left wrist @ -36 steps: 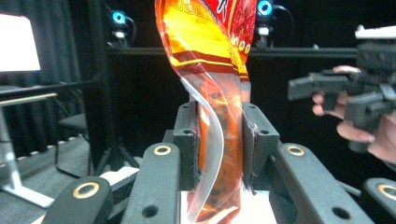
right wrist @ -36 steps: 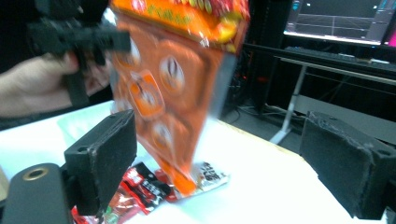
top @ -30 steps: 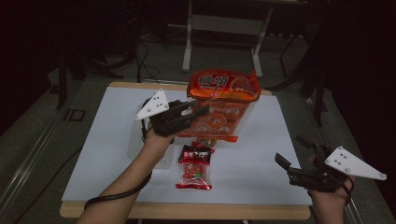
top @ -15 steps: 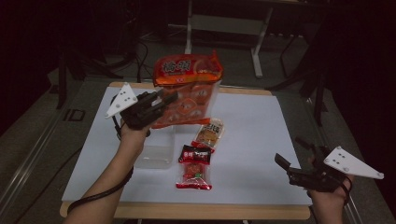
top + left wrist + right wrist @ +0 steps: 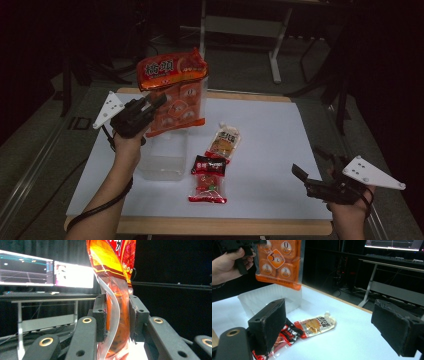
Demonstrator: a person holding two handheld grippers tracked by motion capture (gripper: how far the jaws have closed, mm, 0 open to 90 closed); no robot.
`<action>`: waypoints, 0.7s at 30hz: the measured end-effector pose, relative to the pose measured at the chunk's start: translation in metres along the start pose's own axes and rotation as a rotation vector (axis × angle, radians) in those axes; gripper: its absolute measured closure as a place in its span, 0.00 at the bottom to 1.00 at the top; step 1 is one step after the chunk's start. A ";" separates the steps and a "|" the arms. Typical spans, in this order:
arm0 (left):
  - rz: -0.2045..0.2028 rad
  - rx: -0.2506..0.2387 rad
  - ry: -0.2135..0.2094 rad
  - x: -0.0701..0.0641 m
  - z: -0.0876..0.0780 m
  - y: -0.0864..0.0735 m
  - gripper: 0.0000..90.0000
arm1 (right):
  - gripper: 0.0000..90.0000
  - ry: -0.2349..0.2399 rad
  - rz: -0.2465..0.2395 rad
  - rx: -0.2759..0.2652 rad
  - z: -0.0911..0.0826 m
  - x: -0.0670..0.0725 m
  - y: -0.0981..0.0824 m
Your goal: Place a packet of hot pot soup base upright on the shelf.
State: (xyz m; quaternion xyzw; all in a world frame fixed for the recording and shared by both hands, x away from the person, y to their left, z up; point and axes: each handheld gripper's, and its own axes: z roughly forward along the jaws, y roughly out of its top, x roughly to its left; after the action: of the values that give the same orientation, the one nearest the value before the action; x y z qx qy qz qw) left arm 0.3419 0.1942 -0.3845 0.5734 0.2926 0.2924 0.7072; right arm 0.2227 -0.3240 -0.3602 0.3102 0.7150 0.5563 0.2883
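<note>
Bag point(image 5: 172, 90) hangs upright, pinched in your left gripper point(image 5: 150, 107) directly above the tub point(image 5: 165, 155), its long axis vertical, while your right gripper point(image 5: 312, 175), jaws spread, idles well right of the tub.

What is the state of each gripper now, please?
Left gripper: closed on the large orange plastic snack bag, held up in the air.
Right gripper: open, holding nothing.

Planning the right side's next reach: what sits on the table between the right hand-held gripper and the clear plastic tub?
In the high view, two snack packets: a red packet and a yellow-orange pouch, between right hand-held gripper and tub.
</note>
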 end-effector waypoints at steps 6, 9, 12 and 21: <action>-0.022 0.005 0.039 0.011 -0.008 -0.014 0.80 | 0.14 -0.001 0.005 0.006 0.001 -0.001 -0.002; -0.032 0.002 0.062 0.014 -0.010 -0.018 0.80 | 0.14 0.002 0.005 0.005 0.002 -0.001 -0.002; -0.019 0.013 0.110 0.017 -0.013 -0.025 0.80 | 0.14 0.003 0.004 0.013 0.003 0.000 -0.003; -0.049 0.024 0.229 0.018 -0.014 -0.040 0.80 | 0.14 0.002 0.001 0.018 0.005 0.000 -0.005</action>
State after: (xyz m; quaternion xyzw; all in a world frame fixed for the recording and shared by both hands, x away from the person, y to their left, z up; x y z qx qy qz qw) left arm 0.3462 0.2098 -0.4272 0.5372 0.3890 0.3352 0.6691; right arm 0.2257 -0.3217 -0.3659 0.3125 0.7201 0.5504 0.2844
